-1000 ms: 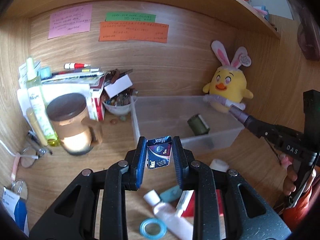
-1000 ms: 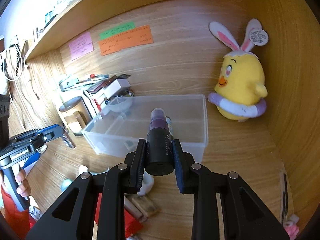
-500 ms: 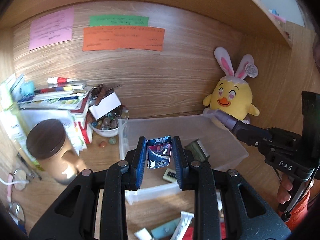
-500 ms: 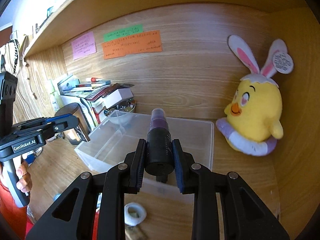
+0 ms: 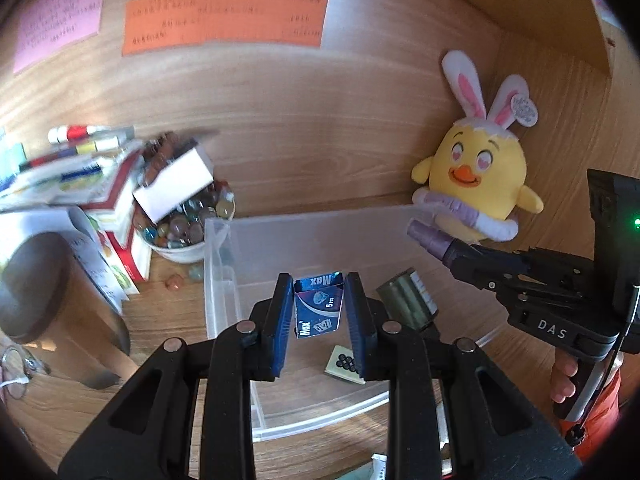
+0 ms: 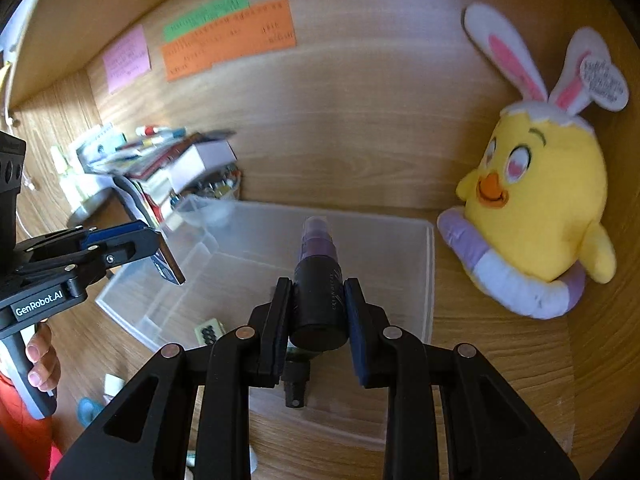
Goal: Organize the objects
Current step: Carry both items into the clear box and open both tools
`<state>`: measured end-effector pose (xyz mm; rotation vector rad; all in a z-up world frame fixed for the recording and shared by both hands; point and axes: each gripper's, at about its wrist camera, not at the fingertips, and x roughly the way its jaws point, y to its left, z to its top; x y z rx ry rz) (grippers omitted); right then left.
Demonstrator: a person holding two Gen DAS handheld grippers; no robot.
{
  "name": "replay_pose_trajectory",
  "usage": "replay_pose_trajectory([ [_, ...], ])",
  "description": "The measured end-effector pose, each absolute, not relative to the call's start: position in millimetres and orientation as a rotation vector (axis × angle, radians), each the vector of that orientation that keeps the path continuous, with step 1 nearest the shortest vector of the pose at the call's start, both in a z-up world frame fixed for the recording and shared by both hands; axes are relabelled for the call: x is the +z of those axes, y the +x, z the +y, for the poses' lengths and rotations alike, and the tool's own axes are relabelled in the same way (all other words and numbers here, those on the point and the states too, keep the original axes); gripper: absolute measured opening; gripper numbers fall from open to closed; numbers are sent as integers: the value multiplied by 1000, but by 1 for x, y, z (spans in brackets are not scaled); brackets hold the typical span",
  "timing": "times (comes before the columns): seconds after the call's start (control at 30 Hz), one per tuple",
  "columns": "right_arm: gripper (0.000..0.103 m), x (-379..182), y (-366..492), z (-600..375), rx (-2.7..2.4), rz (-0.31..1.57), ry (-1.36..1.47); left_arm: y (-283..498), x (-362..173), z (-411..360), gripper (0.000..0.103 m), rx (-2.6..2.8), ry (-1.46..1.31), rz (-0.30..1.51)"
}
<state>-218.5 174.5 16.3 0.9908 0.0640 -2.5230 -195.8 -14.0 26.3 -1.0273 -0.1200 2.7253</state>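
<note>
Two grippers over one clear bin [image 5: 224,280]: left [image 5: 318,312] grasps one blue box [image 5: 318,312], right [image 6: 318,308] one bottle [image 6: 318,292].

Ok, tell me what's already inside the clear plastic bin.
In the clear bin lie an olive-green thread spool and a small pale card of black dots. The left gripper and its blue box hide the floor beneath them; nothing else shows.

Wooden desk [image 6: 500,360] carries clear bin [image 6: 428,280], plush chick [image 6: 536,208].
</note>
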Motion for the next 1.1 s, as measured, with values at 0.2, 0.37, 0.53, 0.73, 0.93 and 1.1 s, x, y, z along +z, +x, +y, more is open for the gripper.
replay_pose_trajectory([
  [0.2, 24, 3, -224, 172, -2544, 123, 1044, -205, 9, -15, 26, 2695, -1093, -125],
  [0.37, 24, -6, -225, 165, -2560, 204, 1066, -208, 1, -11, 26, 2671, -1126, -114],
  [0.53, 24, -7, -223, 160, -2562, 246, 1067, -206, -2, -9, 31, 2659, -1138, -99],
  [0.73, 27, -2, -220, 159, -2560, 244, 1060, -200, 6, -10, 42, 2669, -1107, -101],
  [0.93, 37, 15, -208, 162, -2579, 238, 997, -186, 24, -15, 59, 2701, -1048, -100],
  [1.1, 56, 31, -190, 167, -2595, 223, 927, -163, 35, -17, 85, 2732, -1008, -34],
])
